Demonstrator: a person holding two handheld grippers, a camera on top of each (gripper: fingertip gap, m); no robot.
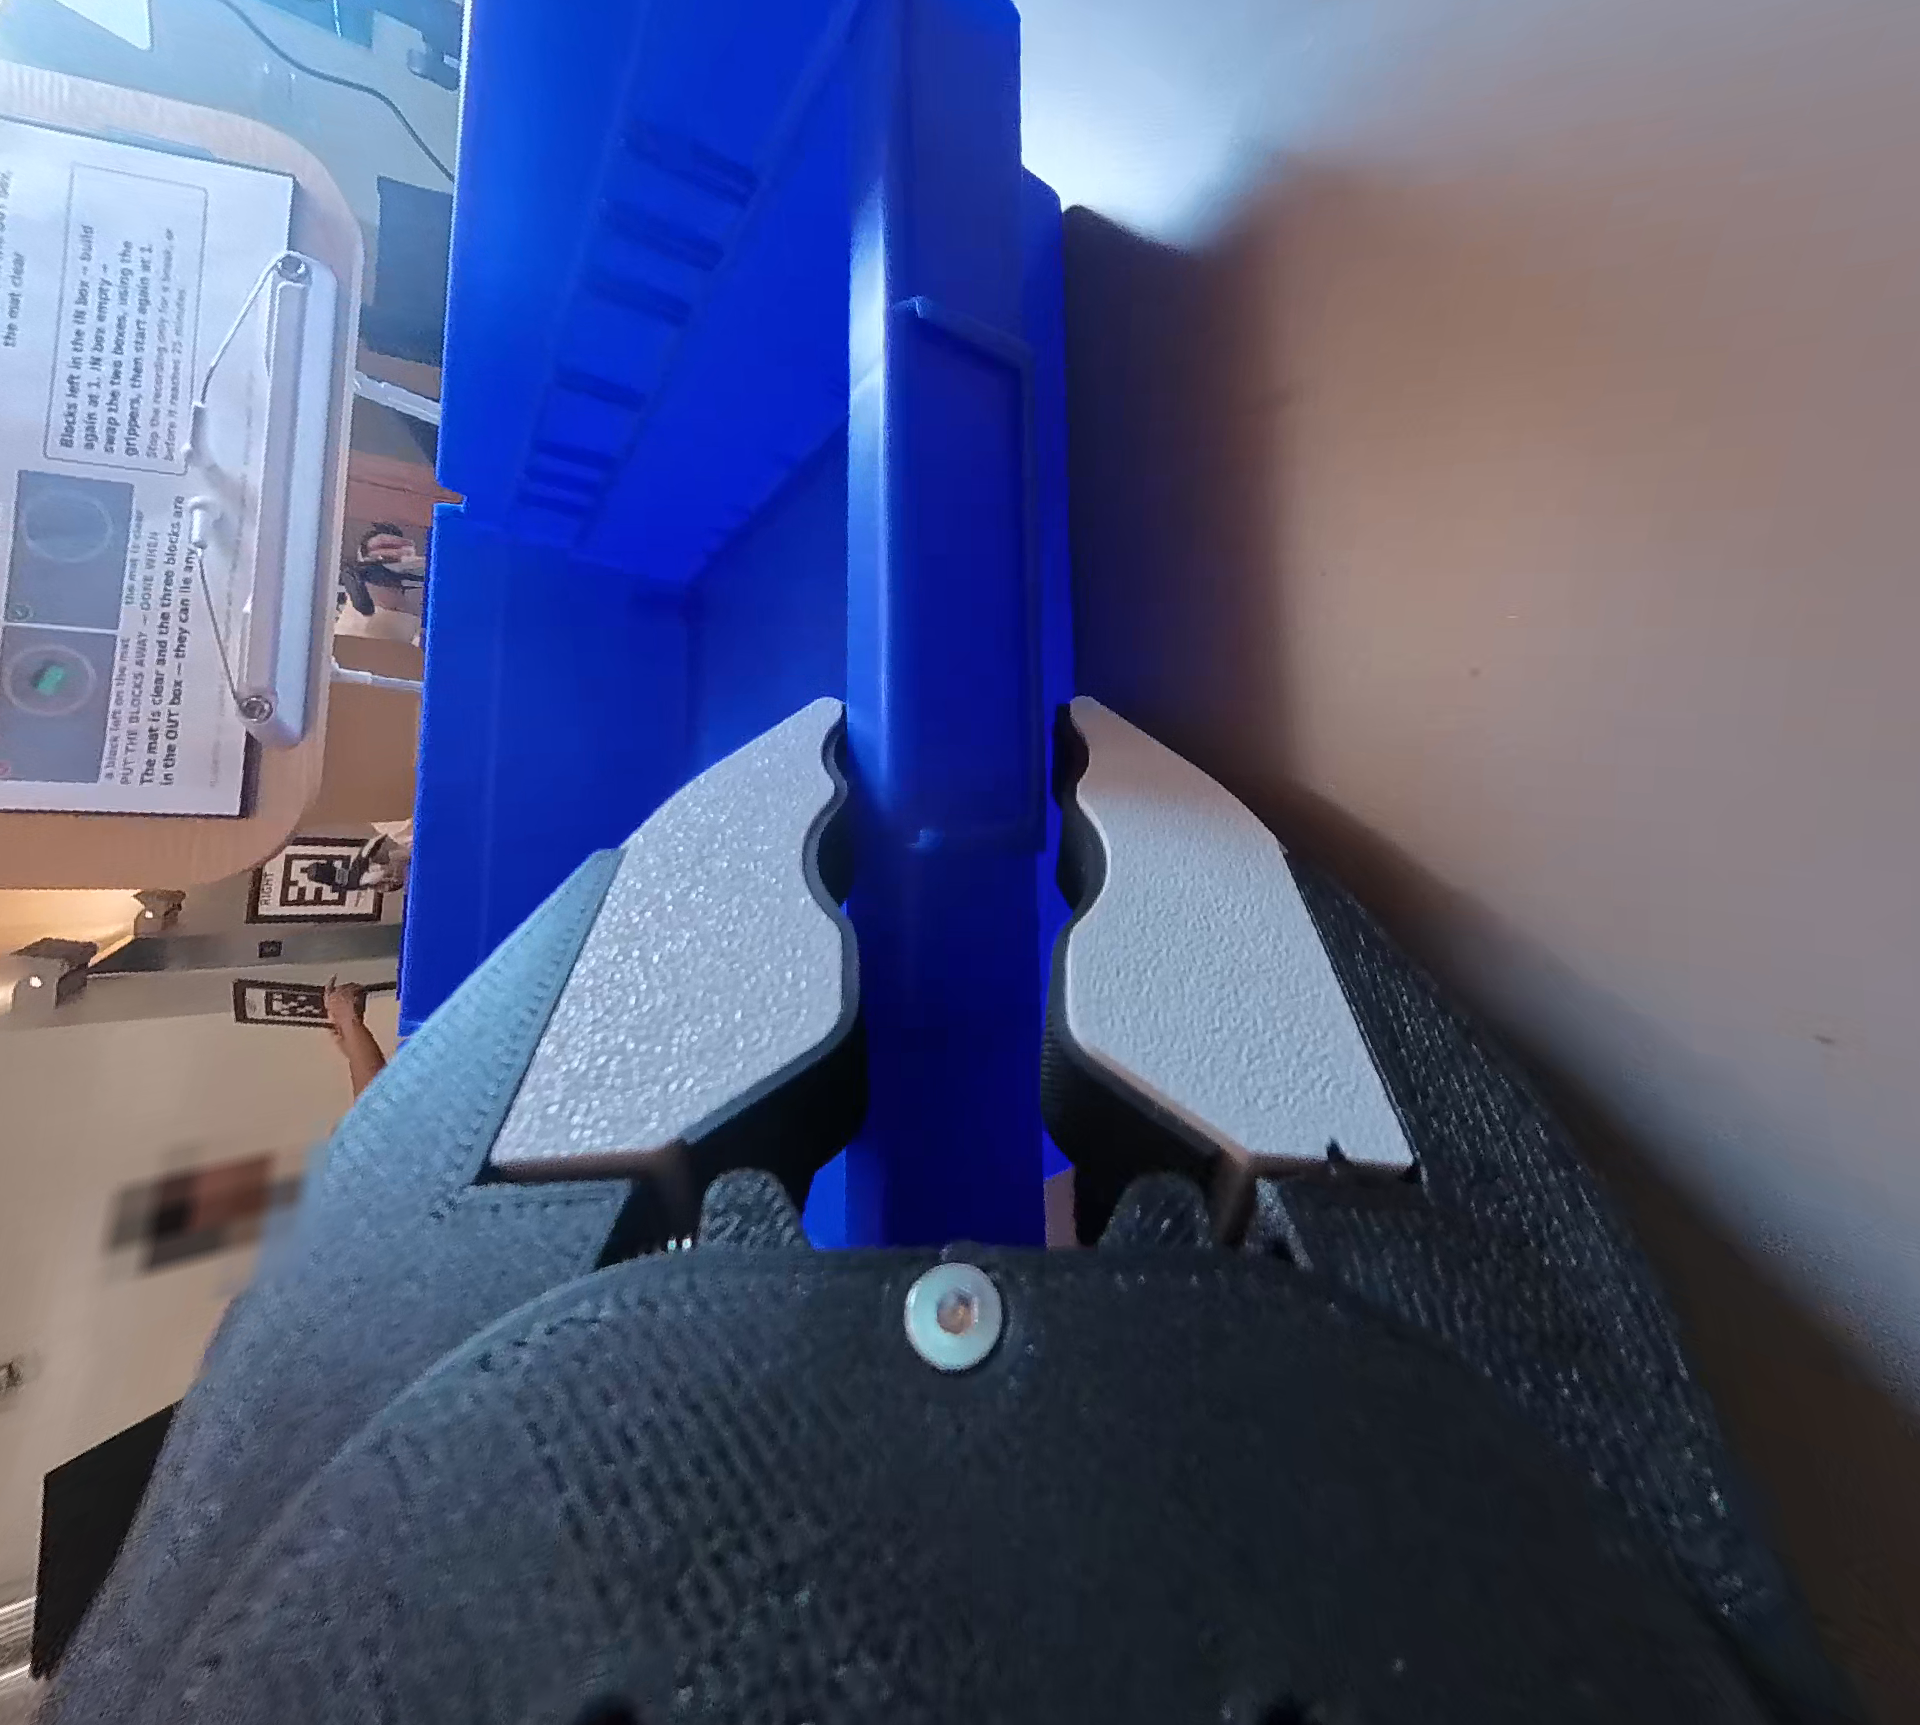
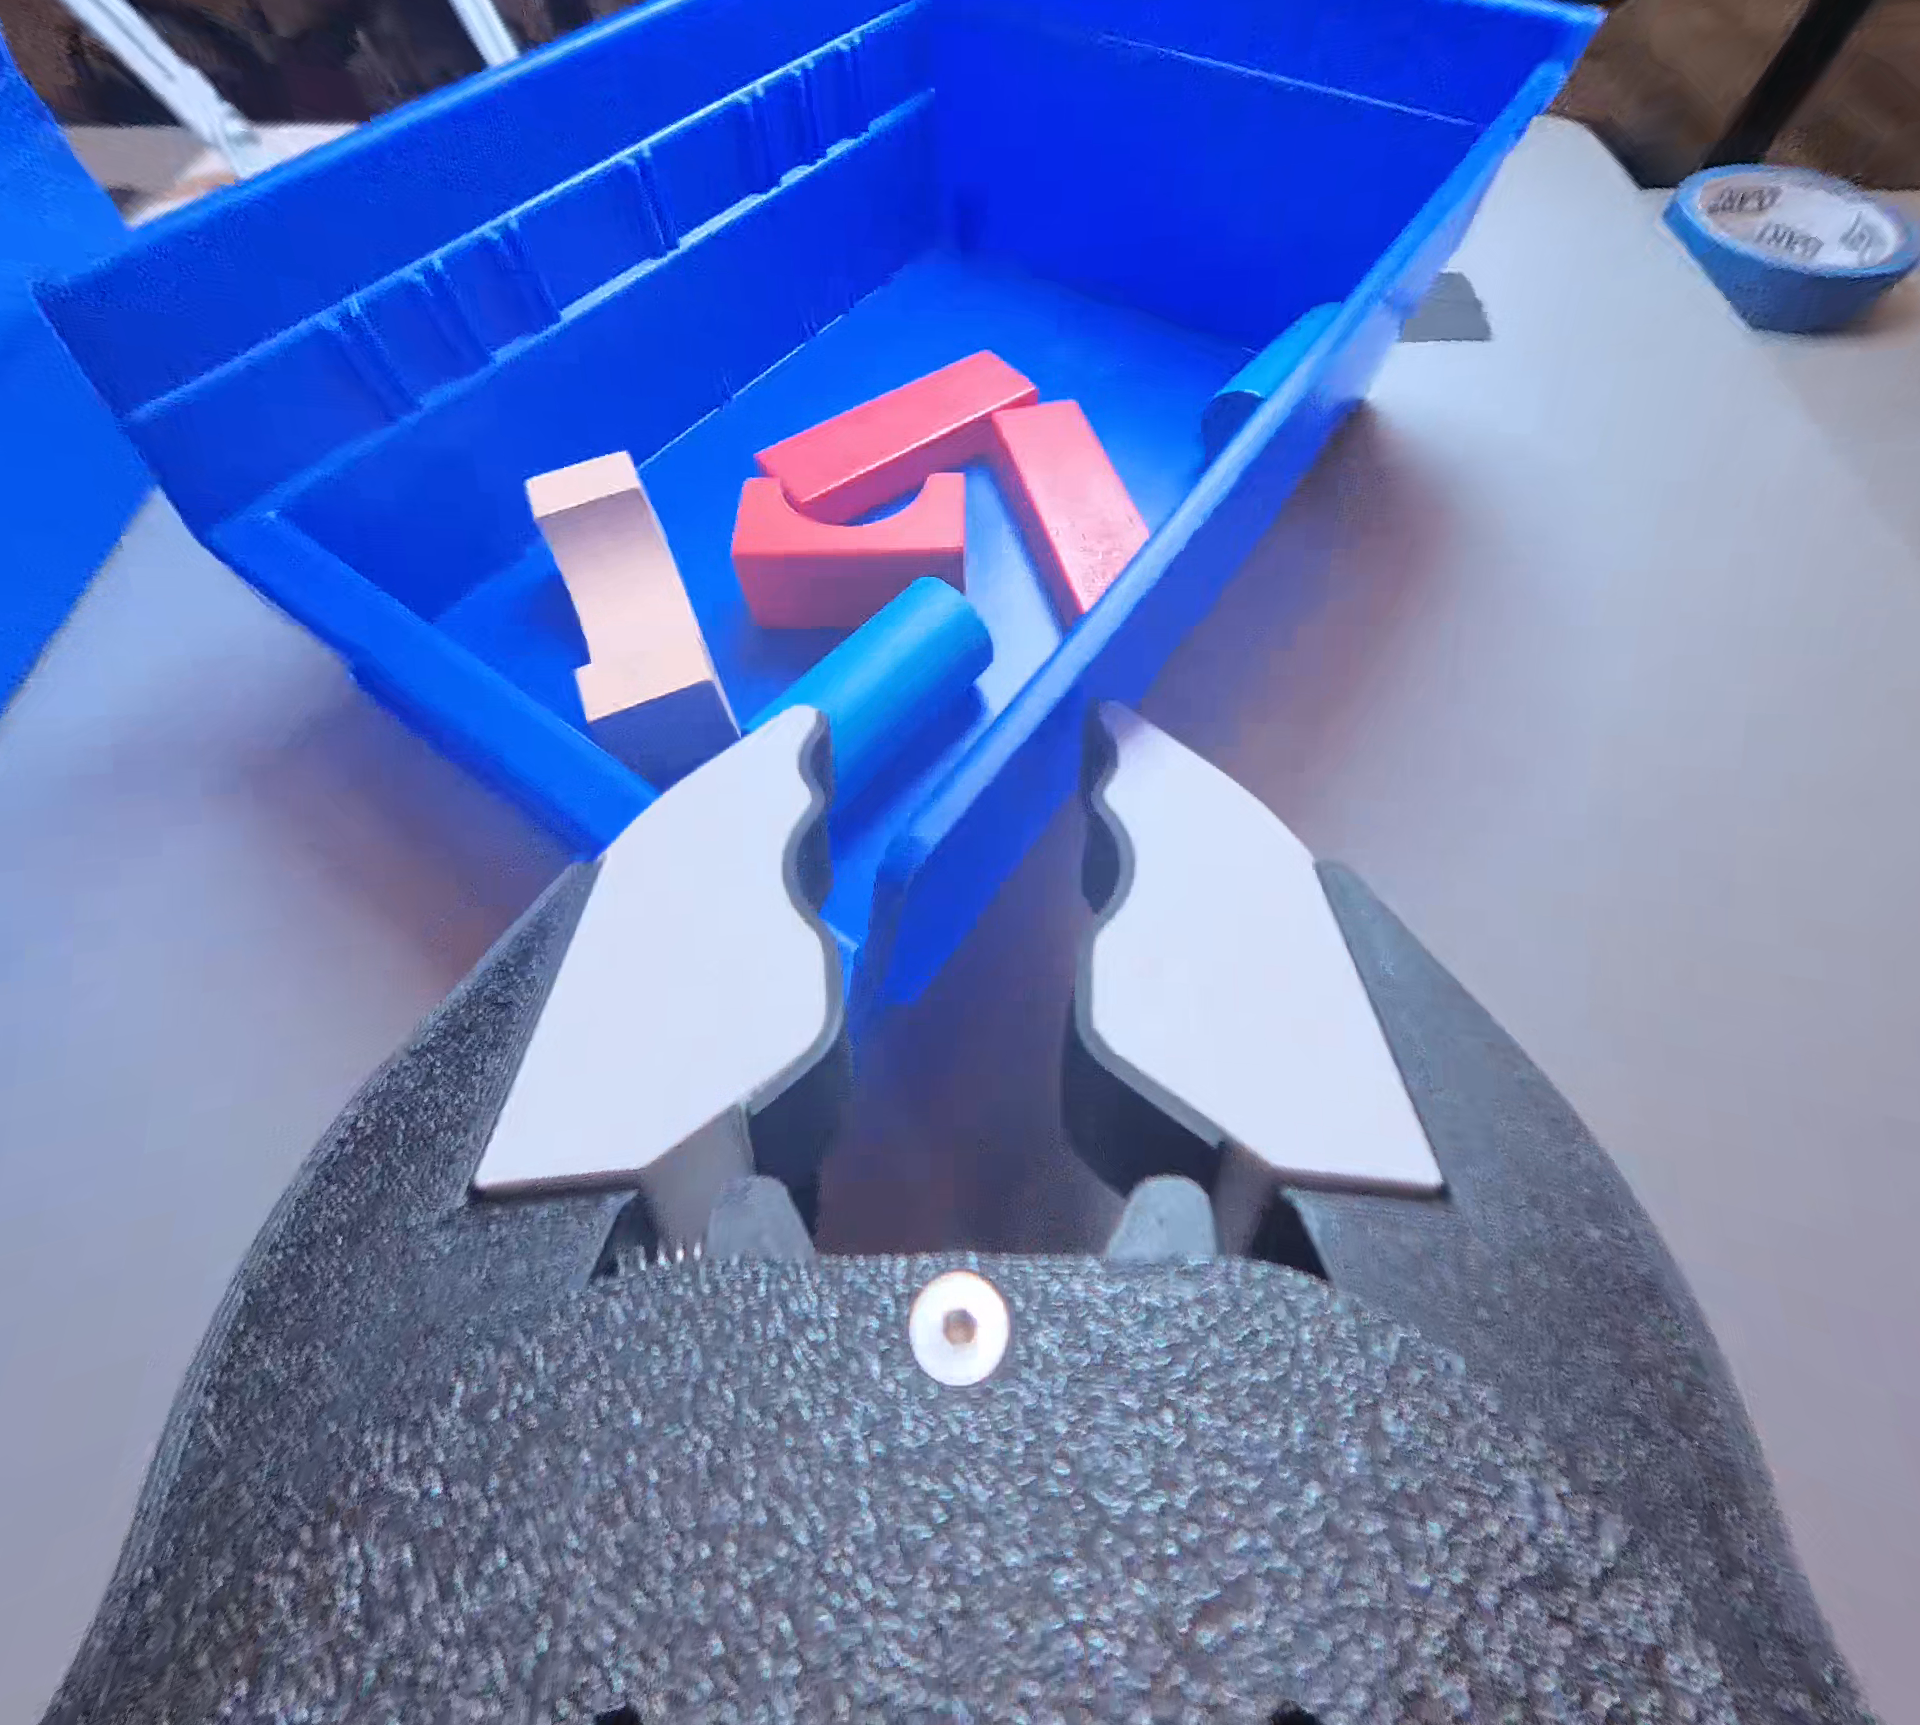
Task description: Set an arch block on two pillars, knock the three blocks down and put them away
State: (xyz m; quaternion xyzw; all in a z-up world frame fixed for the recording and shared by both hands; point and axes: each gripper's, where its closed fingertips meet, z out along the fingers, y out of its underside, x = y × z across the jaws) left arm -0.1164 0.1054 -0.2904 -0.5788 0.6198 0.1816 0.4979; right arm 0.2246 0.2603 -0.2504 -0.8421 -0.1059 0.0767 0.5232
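Observation:
In the right wrist view a blue bin (image 2: 1195,148) stands on the grey table. It holds a bare wood arch block (image 2: 623,595), a red arch block (image 2: 842,553), two red blocks (image 2: 894,428) (image 2: 1070,501) and two blue cylinders (image 2: 894,678) (image 2: 1268,376). My right gripper (image 2: 956,730) is open and straddles the bin's near right wall, with a gap on the outer side. In the left wrist view my left gripper (image 1: 951,730) is shut on the wall of a second blue bin (image 1: 727,325). That view is turned sideways and shows no blocks inside.
A roll of blue tape (image 2: 1797,247) lies on the table at the far right, near a black tape mark (image 2: 1444,309). The other bin's edge (image 2: 52,376) shows at the far left. A clipboard with a printed sheet (image 1: 156,470) lies beyond the left bin. The table (image 1: 1455,740) runs along its other side. Left tips to right tips: about 40 cm.

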